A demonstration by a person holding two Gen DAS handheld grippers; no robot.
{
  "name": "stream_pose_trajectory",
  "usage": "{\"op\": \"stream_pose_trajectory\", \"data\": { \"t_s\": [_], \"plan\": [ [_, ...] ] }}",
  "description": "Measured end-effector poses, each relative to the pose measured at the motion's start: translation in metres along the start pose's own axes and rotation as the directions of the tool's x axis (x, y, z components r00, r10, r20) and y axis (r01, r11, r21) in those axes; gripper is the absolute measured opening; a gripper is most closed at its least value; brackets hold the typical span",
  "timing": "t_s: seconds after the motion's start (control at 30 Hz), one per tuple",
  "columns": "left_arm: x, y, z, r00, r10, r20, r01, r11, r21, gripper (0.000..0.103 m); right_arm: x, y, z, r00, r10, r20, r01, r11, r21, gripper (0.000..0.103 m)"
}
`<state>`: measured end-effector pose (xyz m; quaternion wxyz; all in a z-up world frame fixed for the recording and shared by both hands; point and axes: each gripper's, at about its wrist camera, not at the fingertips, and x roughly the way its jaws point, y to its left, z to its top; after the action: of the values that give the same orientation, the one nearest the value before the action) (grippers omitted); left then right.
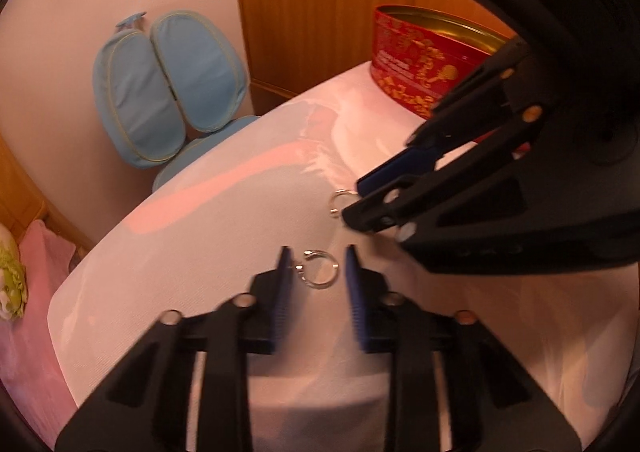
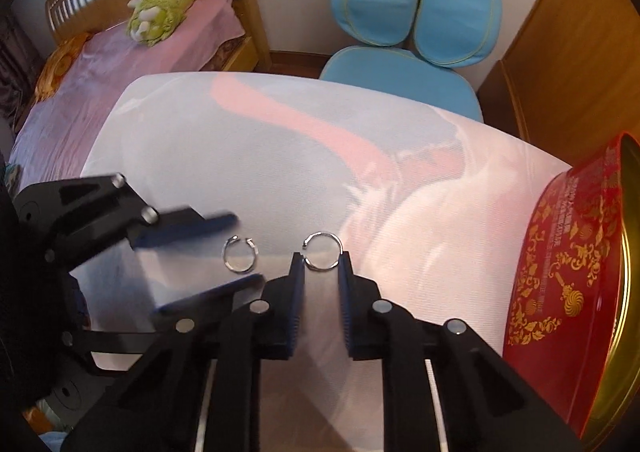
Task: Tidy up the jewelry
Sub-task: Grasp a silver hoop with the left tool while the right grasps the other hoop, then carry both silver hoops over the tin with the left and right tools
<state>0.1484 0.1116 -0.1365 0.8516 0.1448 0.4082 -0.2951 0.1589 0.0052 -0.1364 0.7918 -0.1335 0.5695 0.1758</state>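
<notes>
Two thin silver hoop earrings lie on a white cloth-covered table [image 1: 180,244]. One hoop [image 1: 319,269] lies between the open fingers of my left gripper [image 1: 318,258]; it shows in the right wrist view [image 2: 240,254] too. The other hoop [image 2: 323,250] lies between the tips of my right gripper [image 2: 322,258], which is open around it. In the left wrist view this hoop [image 1: 340,203] sits at the right gripper's [image 1: 354,202] tips. A red and gold tin [image 2: 576,288], open on top, stands on the table's right side.
A blue chair [image 2: 412,24] stands beyond the table's far edge. A bed with a pink cover [image 2: 120,64] and a green plush toy [image 2: 160,4] is at the far left. A wooden cabinet [image 2: 572,52] stands at the right.
</notes>
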Motion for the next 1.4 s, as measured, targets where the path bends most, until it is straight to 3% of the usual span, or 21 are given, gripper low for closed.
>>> {"op": "stream_pose_trajectory", "data": {
  "t_s": [0.03, 0.07, 0.37, 0.4, 0.47, 0.5, 0.6, 0.7, 0.73, 0.8, 0.9, 1.1, 1.4],
  "plan": [
    [0.000, -0.001, 0.001, 1.000, 0.004, -0.006, -0.004, 1.000, -0.001, 0.021, -0.001, -0.003, -0.001, 1.000, 0.014, 0.000, -0.014, 1.000, 0.021, 0.014],
    [0.001, 0.000, 0.002, 1.000, 0.000, -0.010, 0.000, 1.000, -0.014, 0.020, -0.001, -0.006, -0.001, 1.000, 0.026, -0.004, -0.026, 0.999, 0.046, 0.001],
    [-0.012, 0.004, -0.006, 1.000, -0.020, -0.004, 0.019, 0.990, -0.141, 0.020, -0.016, -0.014, -0.014, 0.997, 0.066, 0.039, -0.069, 0.993, 0.096, 0.003],
    [-0.013, 0.004, -0.006, 1.000, -0.017, 0.002, 0.017, 0.988, -0.154, 0.020, -0.015, -0.014, -0.013, 0.997, 0.062, 0.035, -0.065, 0.993, 0.098, 0.009],
    [-0.015, 0.006, -0.007, 1.000, -0.010, -0.001, 0.010, 0.985, -0.173, 0.020, -0.015, -0.009, -0.010, 0.997, 0.044, 0.063, -0.048, 0.996, 0.070, 0.054],
    [-0.016, 0.006, -0.008, 1.000, 0.000, -0.001, 0.000, 0.984, -0.176, 0.020, -0.013, -0.006, -0.008, 0.996, 0.039, 0.076, -0.042, 0.998, 0.047, 0.057],
    [-0.021, 0.009, -0.011, 1.000, 0.016, -0.001, -0.016, 0.982, -0.189, 0.020, 0.001, 0.003, -0.002, 0.997, 0.011, 0.070, -0.011, 1.000, 0.002, 0.057],
    [-0.028, 0.015, -0.016, 1.000, 0.028, -0.007, -0.029, 0.978, -0.207, 0.020, 0.008, 0.009, 0.002, 0.993, -0.007, 0.118, 0.011, 0.999, -0.040, 0.057],
    [-0.031, 0.017, -0.017, 0.999, 0.033, -0.007, -0.033, 0.977, -0.212, 0.020, 0.008, 0.009, 0.001, 0.992, 0.005, 0.126, 0.001, 0.999, -0.049, 0.053],
    [-0.036, 0.022, -0.020, 0.999, 0.040, -0.004, -0.040, 0.973, -0.227, 0.020, 0.006, 0.013, 0.000, 0.990, 0.010, 0.138, 0.001, 0.997, -0.079, 0.020],
    [-0.041, 0.028, -0.022, 0.999, 0.043, 0.004, -0.041, 0.968, -0.247, 0.020, 0.001, 0.010, -0.004, 0.990, 0.009, 0.142, -0.002, 0.999, -0.049, 0.021],
    [-0.052, 0.018, -0.011, 0.998, 0.056, 0.029, -0.048, 0.971, -0.233, 0.020, -0.055, 0.001, -0.022, 0.963, 0.044, 0.264, -0.048, 0.999, 0.011, 0.021],
    [-0.083, -0.037, 0.027, 0.991, 0.111, 0.080, -0.093, 0.975, -0.201, 0.020, -0.128, -0.039, -0.091, 0.912, 0.071, 0.404, -0.112, 0.991, 0.079, 0.021]
  ]
}}
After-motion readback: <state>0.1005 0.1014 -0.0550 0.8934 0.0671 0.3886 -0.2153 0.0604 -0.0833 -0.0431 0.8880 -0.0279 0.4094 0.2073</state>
